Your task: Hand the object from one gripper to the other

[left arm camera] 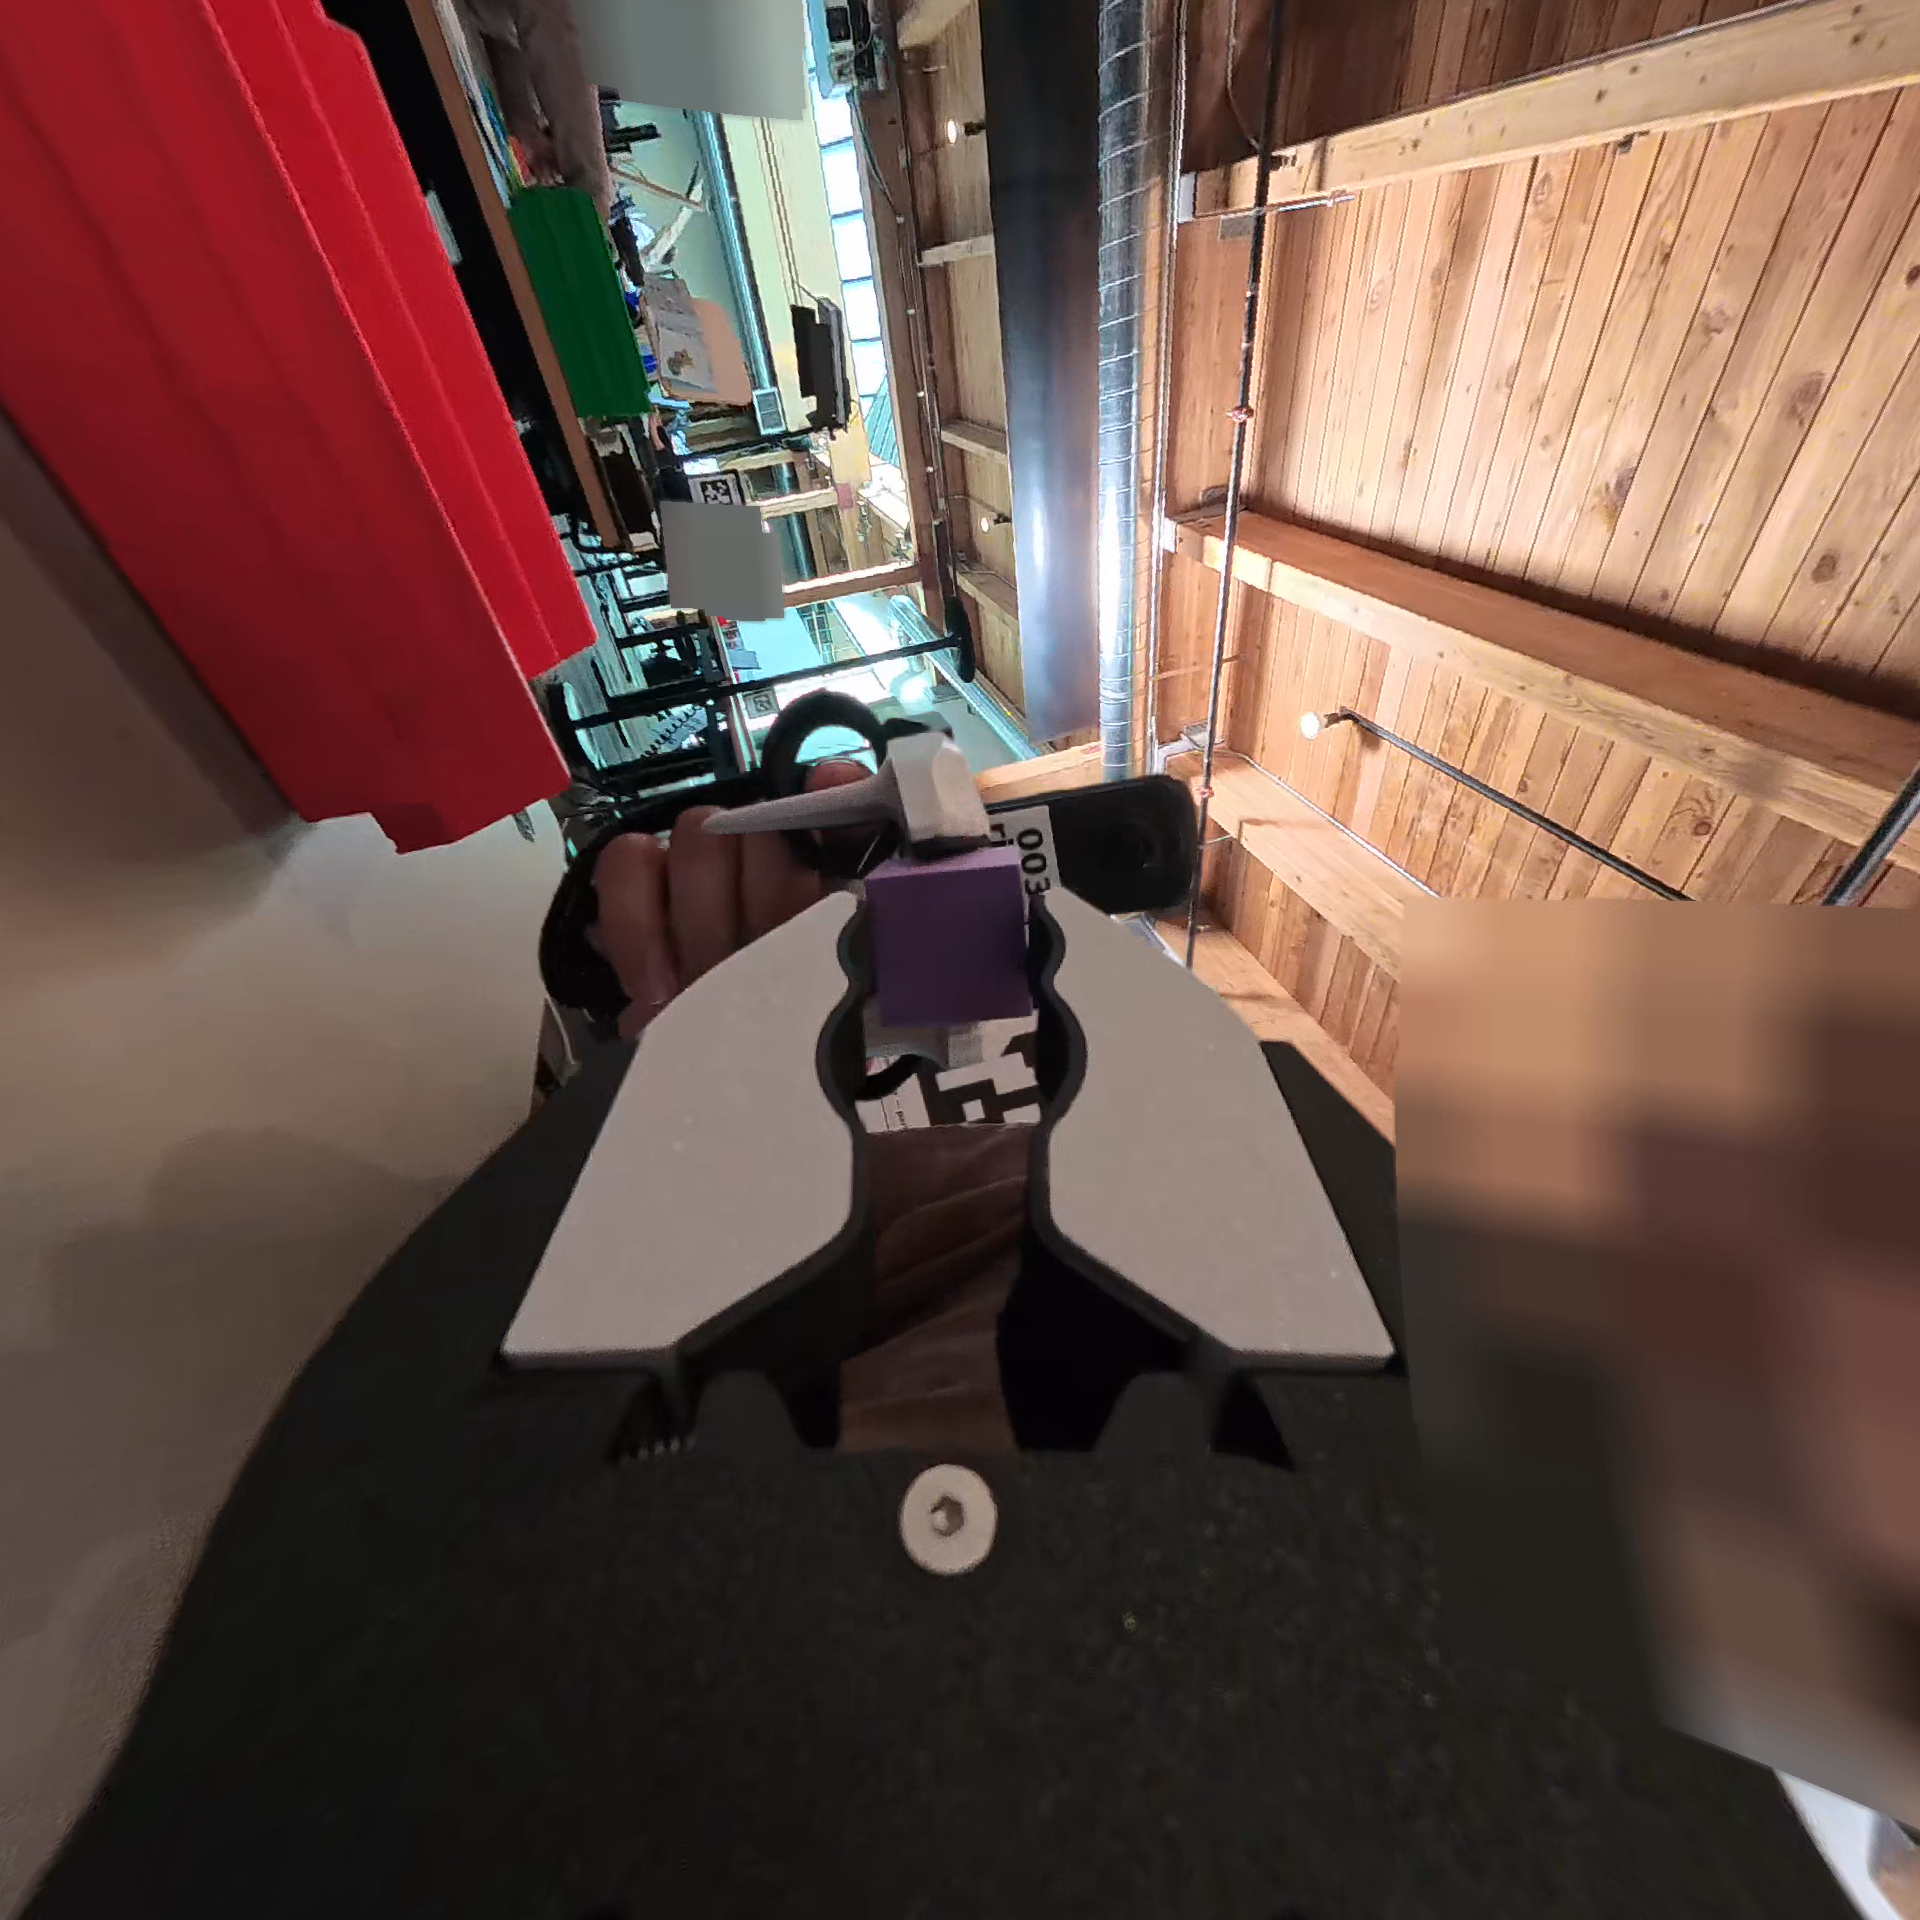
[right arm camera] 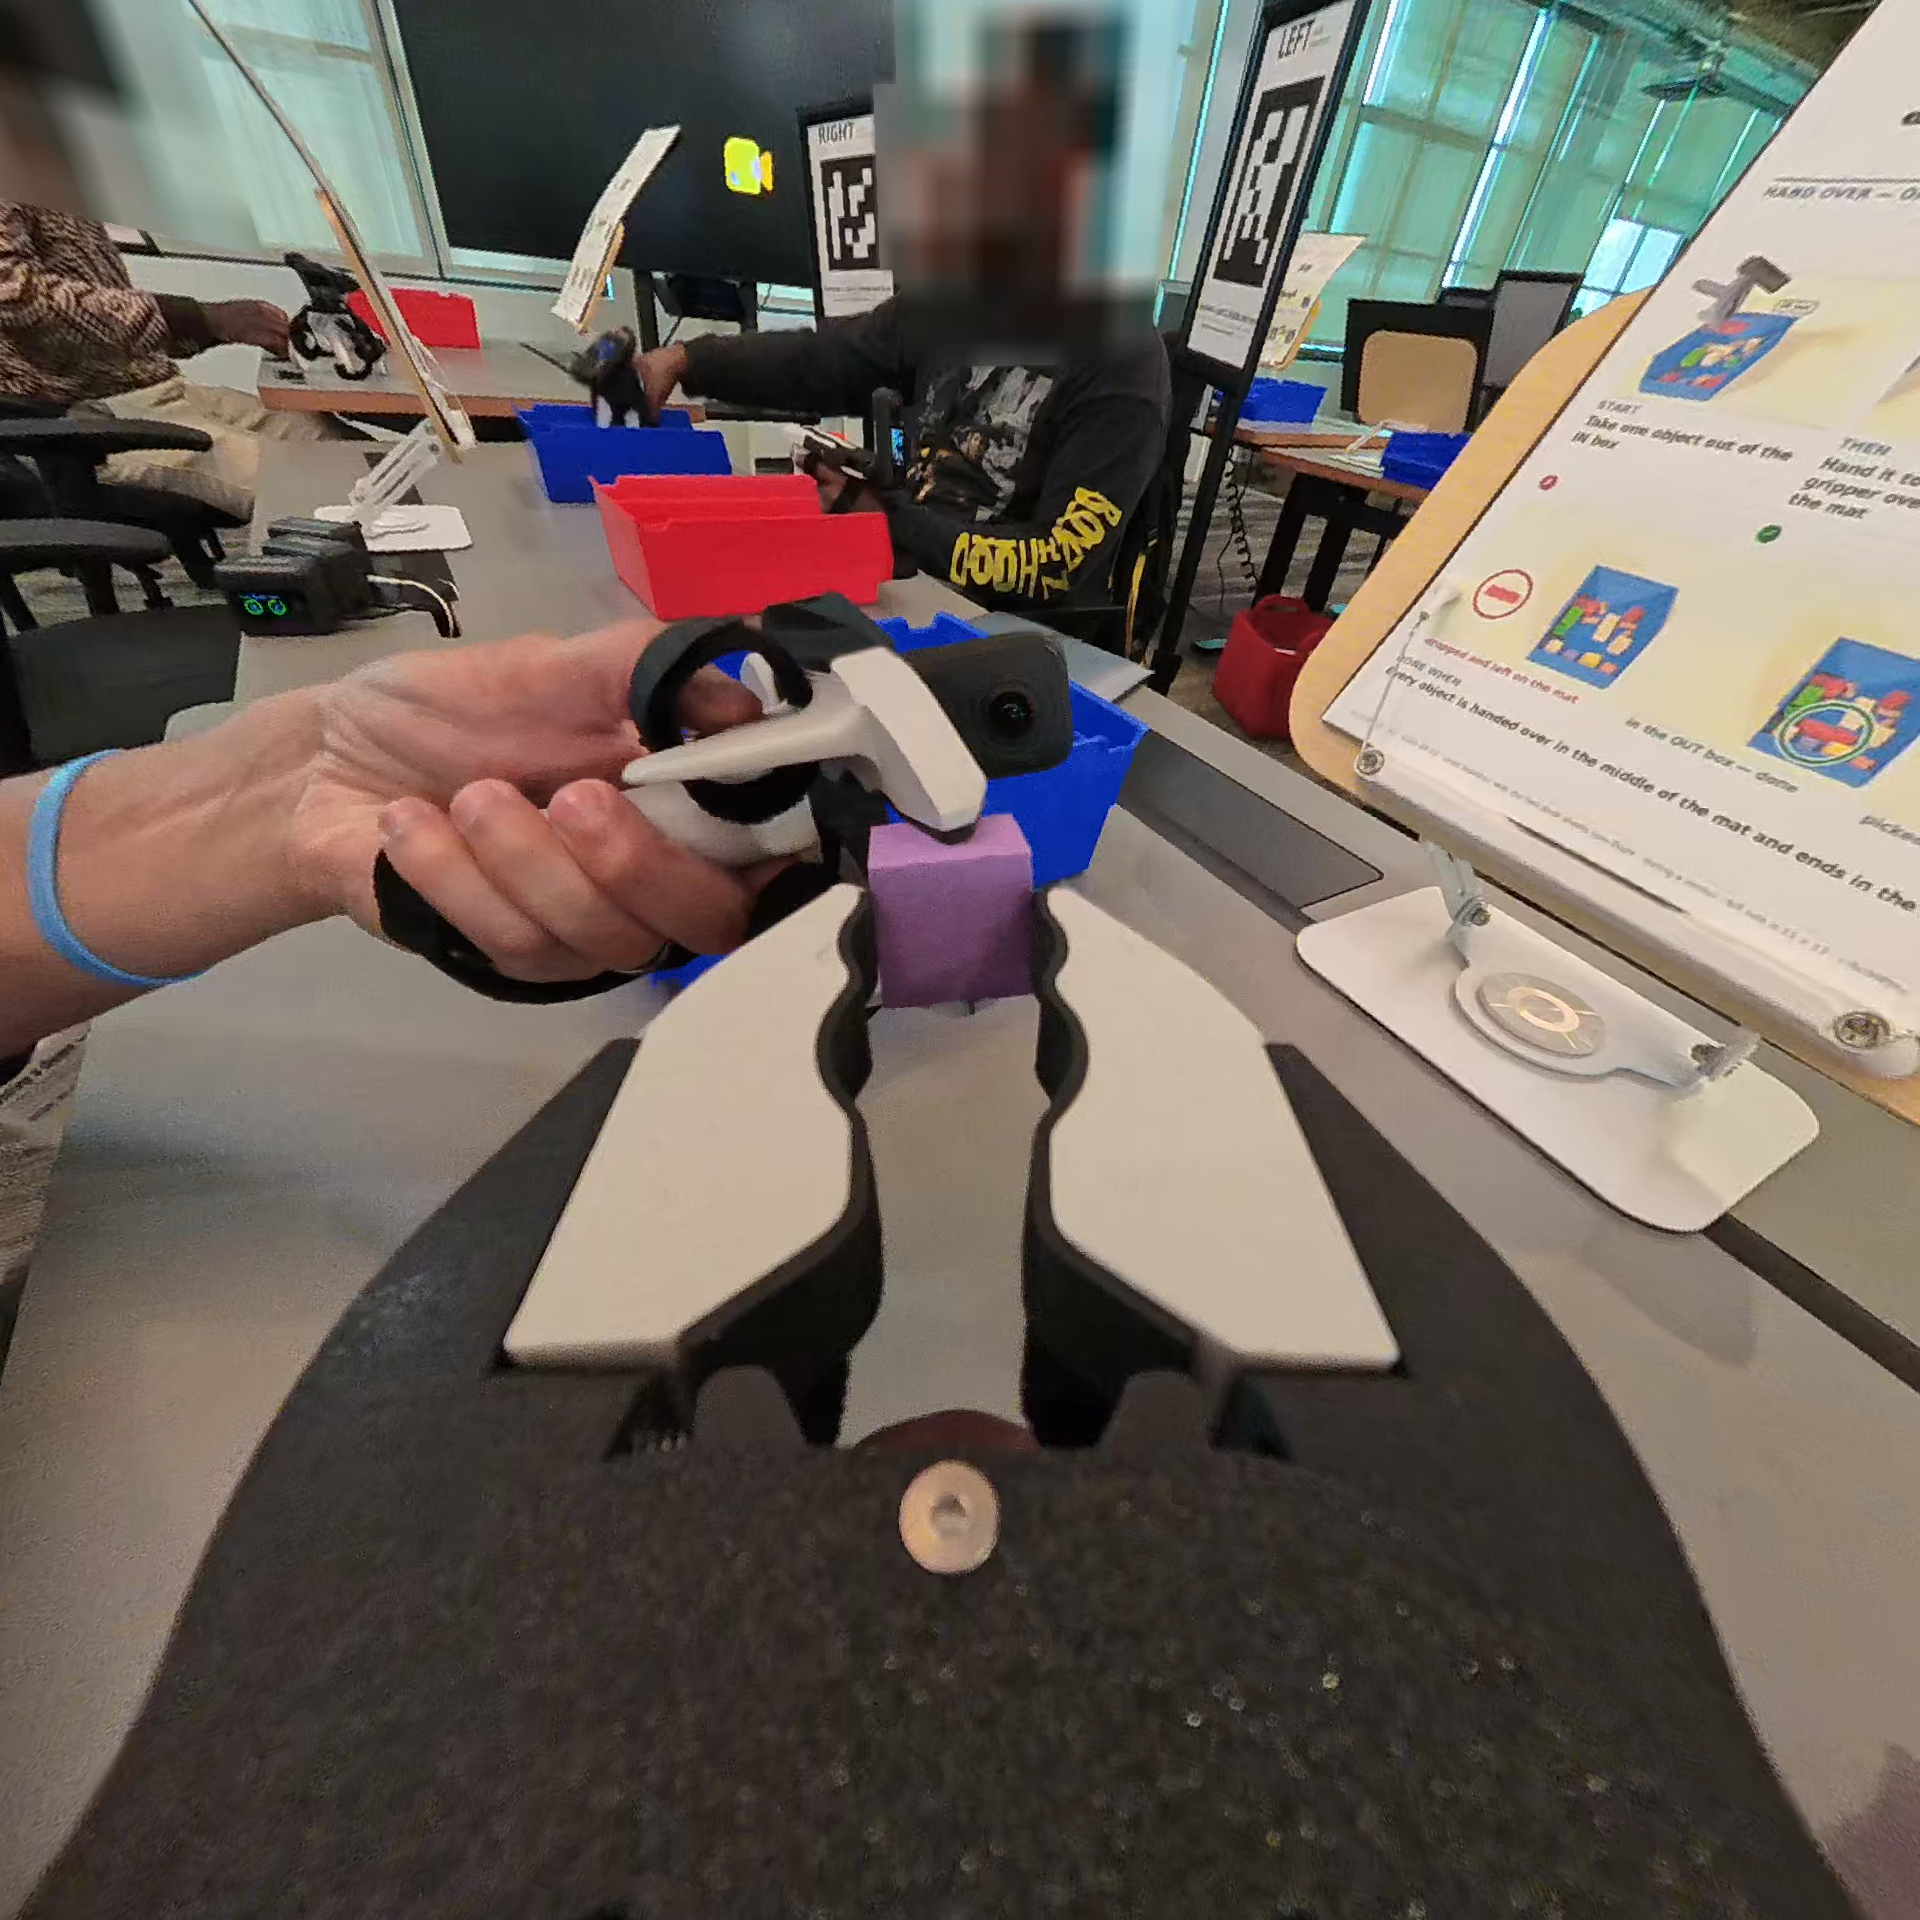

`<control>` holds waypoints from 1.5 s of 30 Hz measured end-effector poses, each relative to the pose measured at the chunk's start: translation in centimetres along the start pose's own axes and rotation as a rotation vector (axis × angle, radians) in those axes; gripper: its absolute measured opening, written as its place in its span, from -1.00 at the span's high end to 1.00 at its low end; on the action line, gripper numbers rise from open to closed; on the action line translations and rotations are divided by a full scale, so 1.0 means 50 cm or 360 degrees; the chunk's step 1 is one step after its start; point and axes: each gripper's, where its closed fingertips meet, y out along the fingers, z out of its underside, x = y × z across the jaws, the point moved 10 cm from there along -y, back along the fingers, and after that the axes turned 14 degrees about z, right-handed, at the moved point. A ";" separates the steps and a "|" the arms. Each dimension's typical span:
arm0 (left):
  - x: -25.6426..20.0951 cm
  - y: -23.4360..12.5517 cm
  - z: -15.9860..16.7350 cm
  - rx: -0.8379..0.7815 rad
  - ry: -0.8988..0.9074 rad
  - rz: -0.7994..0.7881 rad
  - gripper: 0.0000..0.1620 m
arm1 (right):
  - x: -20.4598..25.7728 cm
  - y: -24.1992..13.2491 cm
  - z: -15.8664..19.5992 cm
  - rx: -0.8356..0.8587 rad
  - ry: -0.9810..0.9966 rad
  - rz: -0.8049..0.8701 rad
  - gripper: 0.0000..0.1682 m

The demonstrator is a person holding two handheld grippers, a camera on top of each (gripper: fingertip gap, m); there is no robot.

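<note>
Evidently mid-handover: in the left wrist view the purple block (left arm camera: 948,940) sits between the left gripper (left arm camera: 948,935) jaws, which pinch its sides, while the other gripper's white fingers clamp it from above and below, so neither lets it fall. From the right wrist view, the right gripper (right arm camera: 951,935) jaws likewise close on the block above the grey counter (right arm camera: 312,1091); a blue bin (right arm camera: 1081,769) lies just behind, an instruction stand (right arm camera: 1558,1049) right.
</note>
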 end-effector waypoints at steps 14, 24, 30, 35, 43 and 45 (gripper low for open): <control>0.052 -0.128 0.256 0.0287 0.0740 -0.0833 0.50 | -0.256 -0.259 -0.039 0.0547 0.0195 0.0806 0.67; 0.065 -0.143 0.284 0.0418 0.0747 -0.0897 0.52 | -0.488 -0.134 0.172 0.2079 0.0272 0.0474 0.67; 0.061 -0.147 0.287 0.0412 0.0778 -0.0929 0.53 | -0.503 -0.116 0.241 0.2249 0.0078 0.0264 0.67; 0.067 -0.144 0.288 0.0447 0.0766 -0.0953 0.53 | -0.520 -0.082 0.255 0.2213 0.0094 0.0305 0.67; 0.075 -0.145 0.289 0.0478 0.0754 -0.0993 0.52 | -0.517 -0.069 0.267 0.2577 -0.0109 0.0238 0.67; 0.076 -0.143 0.289 0.0481 0.0753 -0.0987 0.53 | -0.527 -0.061 0.276 0.2646 -0.0062 0.0194 0.67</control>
